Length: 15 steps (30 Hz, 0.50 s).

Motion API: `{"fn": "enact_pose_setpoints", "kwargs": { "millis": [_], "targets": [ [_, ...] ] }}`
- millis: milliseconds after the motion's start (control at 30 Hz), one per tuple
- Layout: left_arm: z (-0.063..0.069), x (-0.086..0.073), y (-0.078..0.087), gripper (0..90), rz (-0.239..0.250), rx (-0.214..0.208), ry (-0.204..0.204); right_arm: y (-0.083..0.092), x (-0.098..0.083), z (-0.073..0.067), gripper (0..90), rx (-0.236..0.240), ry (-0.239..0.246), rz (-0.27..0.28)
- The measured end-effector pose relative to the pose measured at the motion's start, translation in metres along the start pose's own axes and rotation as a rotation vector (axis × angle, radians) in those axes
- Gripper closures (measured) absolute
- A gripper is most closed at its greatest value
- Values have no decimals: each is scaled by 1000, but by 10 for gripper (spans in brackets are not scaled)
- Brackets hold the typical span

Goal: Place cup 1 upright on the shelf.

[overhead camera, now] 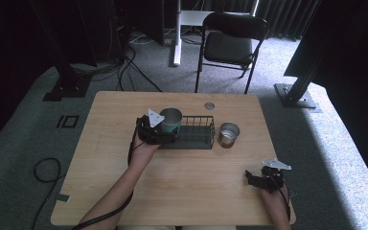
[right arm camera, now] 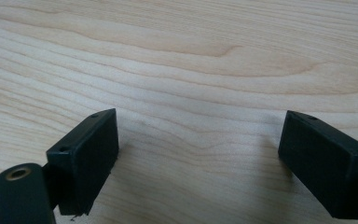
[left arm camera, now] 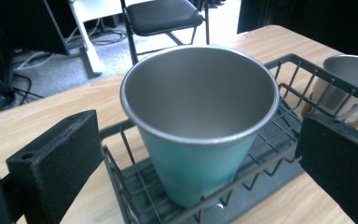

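We see a wooden table (overhead camera: pixel 124 191) with a dark wire rack (overhead camera: pixel 196 134) near its middle. A teal cup (overhead camera: pixel 171 122) with a metal inside stands upright in the left end of that rack. Just beside the rack's right end, on the bare wood, stands a plain metal cup (overhead camera: pixel 228 134).

Our left forearm reaches up from the bottom edge, slanting toward the rack, and the hand sits at the rack's left end. The left gripper (overhead camera: pixel 160 134) points at the teal cup; in the left gripper view its jaws stand wide on either side of the cup (left arm camera: pixel 200 130), with a clear gap between each pad and the cup wall, so nothing is gripped.

Our right hand rests near the table's front right corner, well apart from the rack. The right gripper (overhead camera: pixel 253 176) points left and is tipped down at the wood, its jaws spread wide with only bare table (right arm camera: pixel 191 70) between them.
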<state>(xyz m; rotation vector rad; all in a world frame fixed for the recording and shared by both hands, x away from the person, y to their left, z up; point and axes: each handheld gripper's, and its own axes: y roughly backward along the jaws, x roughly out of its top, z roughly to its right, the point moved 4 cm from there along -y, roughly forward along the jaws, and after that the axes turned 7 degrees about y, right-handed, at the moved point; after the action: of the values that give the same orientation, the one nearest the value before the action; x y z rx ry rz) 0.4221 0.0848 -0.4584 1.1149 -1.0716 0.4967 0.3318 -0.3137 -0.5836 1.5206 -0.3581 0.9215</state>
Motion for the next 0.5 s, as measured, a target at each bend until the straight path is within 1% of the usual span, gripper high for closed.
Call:
{"fn": "enact_pose_setpoints", "kwargs": {
  "millis": [100, 200, 267, 300, 333, 367, 400, 433, 500],
  "targets": [
    [-3, -2, 7, 12, 2, -12, -2, 0, 0, 0, 117, 0, 0, 0],
    [-6, -3, 11, 12, 3, -7, -6, 0, 0, 0, 117, 0, 0, 0],
    [-9, -5, 14, 12, 0, -25, 3, 0, 0, 0, 117, 0, 0, 0],
    [-10, -6, 18, 12, 16, -50, -17, 0, 0, 0, 117, 0, 0, 0],
    [-10, -6, 18, 12, 16, -50, -17, 0, 0, 0, 117, 0, -1, 0],
    [-11, -8, 22, 12, 10, -53, -39, 0, 0, 0, 117, 0, -1, 0],
    [-11, -8, 22, 12, 10, -53, -39, 0, 0, 0, 117, 0, -1, 0],
    [-13, -10, 26, 12, 11, -67, -28, 0, 0, 0, 117, 0, 2, 1],
    [-17, -13, 29, 12, 12, -64, -27, 0, 0, 0, 117, 0, 1, 1]
  ]
}}
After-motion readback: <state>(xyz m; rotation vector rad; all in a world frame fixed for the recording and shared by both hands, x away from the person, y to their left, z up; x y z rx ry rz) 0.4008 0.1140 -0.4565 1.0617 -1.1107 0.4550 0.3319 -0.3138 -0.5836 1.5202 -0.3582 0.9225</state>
